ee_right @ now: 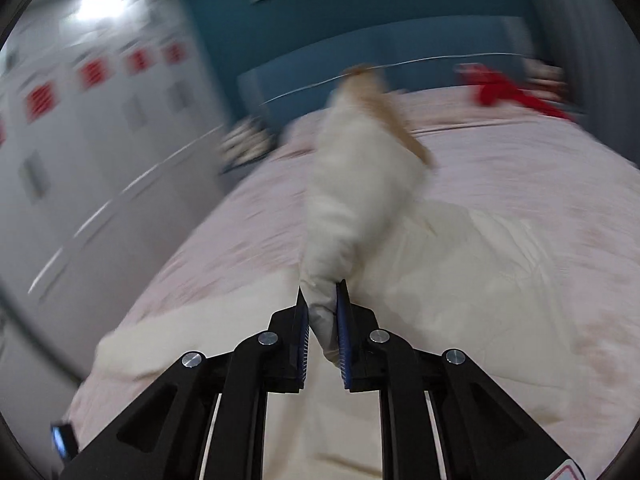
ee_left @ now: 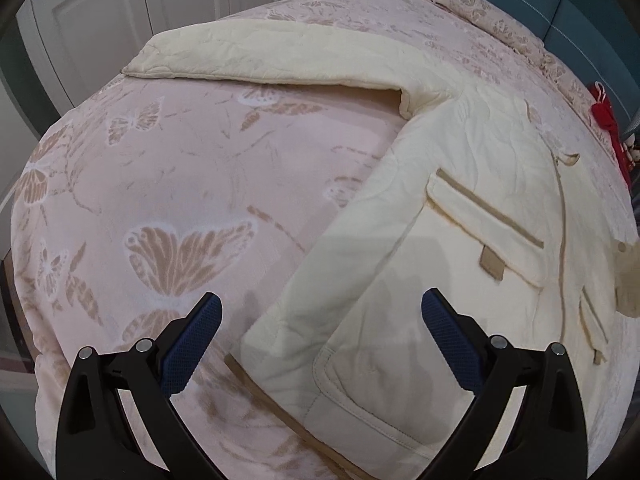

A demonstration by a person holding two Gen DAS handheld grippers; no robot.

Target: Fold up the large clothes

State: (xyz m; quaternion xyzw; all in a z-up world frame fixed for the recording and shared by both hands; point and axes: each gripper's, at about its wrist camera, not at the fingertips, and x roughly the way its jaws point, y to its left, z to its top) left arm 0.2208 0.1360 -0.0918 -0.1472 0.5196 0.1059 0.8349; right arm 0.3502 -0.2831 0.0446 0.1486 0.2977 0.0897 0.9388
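A cream quilted jacket [ee_left: 460,216] with tan trim and pockets lies flat on the pink butterfly bedspread [ee_left: 168,184], one sleeve [ee_left: 272,60] stretched out to the far left. My left gripper [ee_left: 320,316] is open and empty, hovering above the jacket's lower hem and side edge. In the right wrist view, which is motion-blurred, my right gripper [ee_right: 322,300] is shut on a bunch of the jacket's cream fabric [ee_right: 360,184] and holds it lifted above the rest of the jacket [ee_right: 500,256] on the bed.
White wardrobe doors [ee_left: 80,28] stand behind the bed on the left. A teal headboard [ee_right: 380,52] runs along the far side. A red item [ee_right: 508,92] lies near the pillows [ee_left: 492,20]. The bed's edge drops off at left.
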